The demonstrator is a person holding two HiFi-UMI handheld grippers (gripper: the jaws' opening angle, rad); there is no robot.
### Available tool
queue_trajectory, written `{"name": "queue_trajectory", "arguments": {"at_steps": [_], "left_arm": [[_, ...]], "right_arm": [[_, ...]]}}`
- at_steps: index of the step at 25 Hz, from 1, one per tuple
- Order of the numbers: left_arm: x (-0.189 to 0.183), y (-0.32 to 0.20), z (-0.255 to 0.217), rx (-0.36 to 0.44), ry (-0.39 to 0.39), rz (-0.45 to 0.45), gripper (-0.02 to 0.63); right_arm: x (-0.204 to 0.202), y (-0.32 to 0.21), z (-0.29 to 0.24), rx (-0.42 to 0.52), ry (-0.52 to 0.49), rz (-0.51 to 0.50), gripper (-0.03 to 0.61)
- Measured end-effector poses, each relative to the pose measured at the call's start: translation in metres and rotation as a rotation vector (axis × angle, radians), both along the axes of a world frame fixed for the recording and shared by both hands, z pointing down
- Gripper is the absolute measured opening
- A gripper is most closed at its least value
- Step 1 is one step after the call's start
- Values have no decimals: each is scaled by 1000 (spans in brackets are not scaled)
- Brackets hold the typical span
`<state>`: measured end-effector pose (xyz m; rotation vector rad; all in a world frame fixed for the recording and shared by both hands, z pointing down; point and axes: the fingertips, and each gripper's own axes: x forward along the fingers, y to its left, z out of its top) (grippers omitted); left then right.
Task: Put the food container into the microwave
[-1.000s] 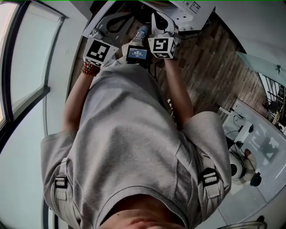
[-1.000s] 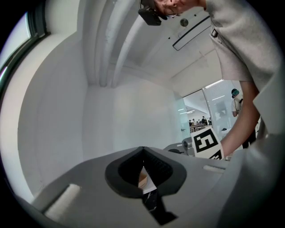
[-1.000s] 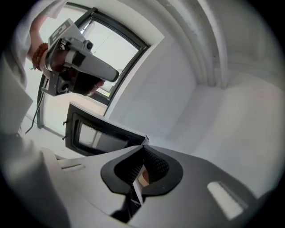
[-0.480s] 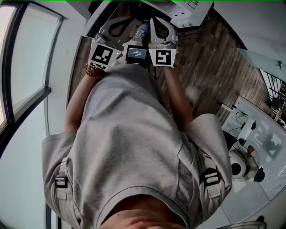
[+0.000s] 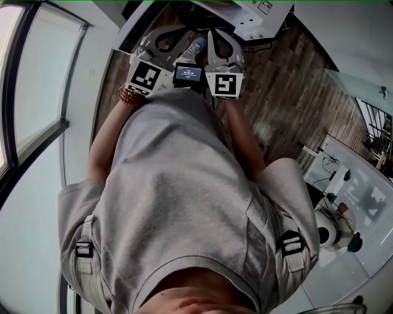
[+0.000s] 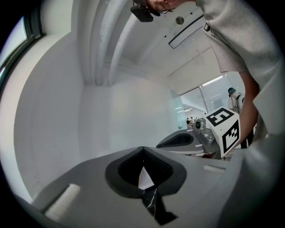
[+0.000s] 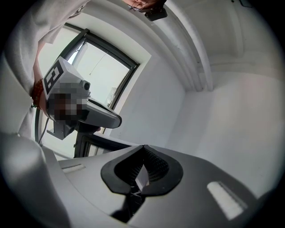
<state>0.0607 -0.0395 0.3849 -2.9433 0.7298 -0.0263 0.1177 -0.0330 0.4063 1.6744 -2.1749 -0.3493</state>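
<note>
No food container and no microwave can be made out in any view. In the head view I look down on the person's grey shirt (image 5: 178,202). Both grippers are held close in front of the chest. My left gripper (image 5: 161,38) and my right gripper (image 5: 221,38) are side by side, jaws pointing away from the body. A small lit screen (image 5: 188,73) sits between their marker cubes. In the left gripper view the left gripper (image 6: 142,150) has its jaws together with nothing in them. The right gripper (image 7: 143,148) looks the same in its own view.
A white unit with labels (image 5: 261,9) stands beyond the grippers at the top edge. A window (image 5: 37,92) runs along the left, and wooden floor (image 5: 288,92) lies to the right. A white table with equipment (image 5: 350,202) is at the far right. Both gripper views face white wall and ceiling.
Both grippers have tipped forward, so their jaws now reach further toward the white unit. The marker cubes have moved slightly lower in the head view. The jaws stayed together.
</note>
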Motion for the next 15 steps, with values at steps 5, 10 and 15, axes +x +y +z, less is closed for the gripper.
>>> {"name": "queue_trajectory", "arguments": {"at_steps": [5,10,15], "left_arm": [[2,-8,1,3,-15,0,2],[7,-11,5,-8,-20,10,2],[5,-12,9,-22,-21,7,2]], "right_arm": [[1,-6,5,8,-8,-13,11],[7,-13,1,-12,-29,7,11],[7,-12,6,-17,-38,4,11]]}}
